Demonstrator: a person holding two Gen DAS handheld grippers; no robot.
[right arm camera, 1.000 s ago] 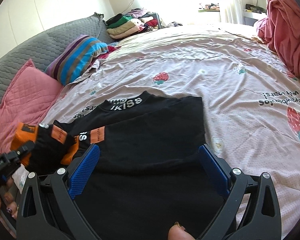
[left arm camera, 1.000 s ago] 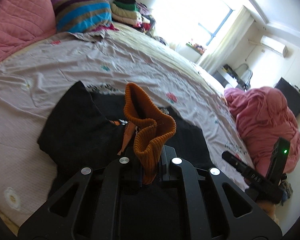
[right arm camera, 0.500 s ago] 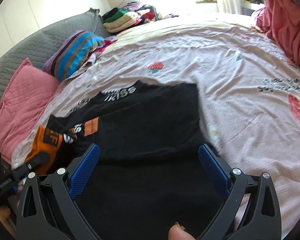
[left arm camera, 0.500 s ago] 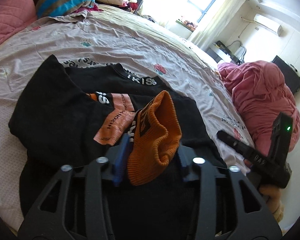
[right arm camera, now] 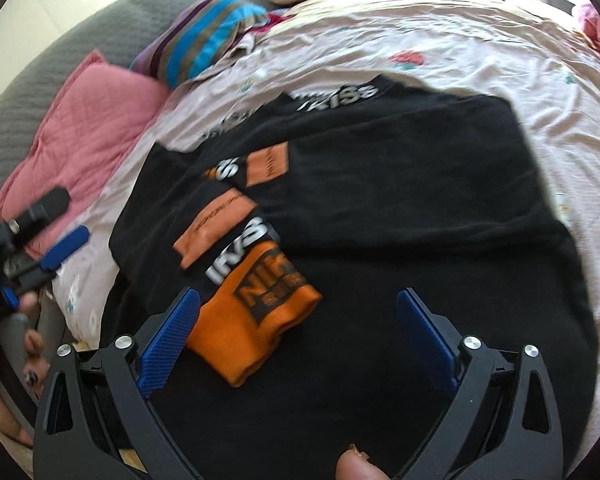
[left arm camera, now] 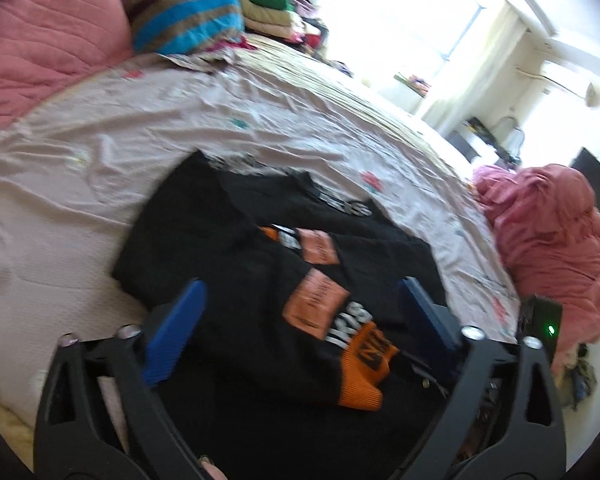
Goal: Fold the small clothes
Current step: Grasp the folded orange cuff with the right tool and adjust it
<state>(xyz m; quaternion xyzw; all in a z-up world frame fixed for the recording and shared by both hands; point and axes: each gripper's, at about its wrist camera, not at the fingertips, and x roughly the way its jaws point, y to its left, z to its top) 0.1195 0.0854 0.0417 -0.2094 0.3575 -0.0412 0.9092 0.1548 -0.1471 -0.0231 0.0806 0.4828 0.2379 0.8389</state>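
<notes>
A black garment (left arm camera: 220, 248) with orange patches lies spread on the bed, its sleeve folded across the body. The sleeve's orange ribbed cuff (left arm camera: 364, 376) rests flat on the black cloth. My left gripper (left arm camera: 300, 292) hovers over the sleeve with its jaws opening wide, and its blue pads touch nothing. In the right wrist view the same garment (right arm camera: 400, 200) fills the middle. My right gripper (right arm camera: 298, 298) hangs just above it, jaws wide and starting to close. The orange cuff (right arm camera: 252, 320) lies between them near the left pad, not pressed. The left gripper's blue fingers (right arm camera: 60, 248) show at the far left.
The pale pink printed sheet (left arm camera: 100, 140) covers the bed. A pink pillow (left arm camera: 48, 32), a striped pillow (left arm camera: 184, 12) and a stack of folded clothes (left arm camera: 268, 12) sit at the head. A pink blanket heap (left arm camera: 552, 240) lies off the right side.
The left gripper has let go of the orange cuff, which dropped flat onto the black cloth, and its jaws went from shut to wide. The right gripper came down and nearer to the cuff.
</notes>
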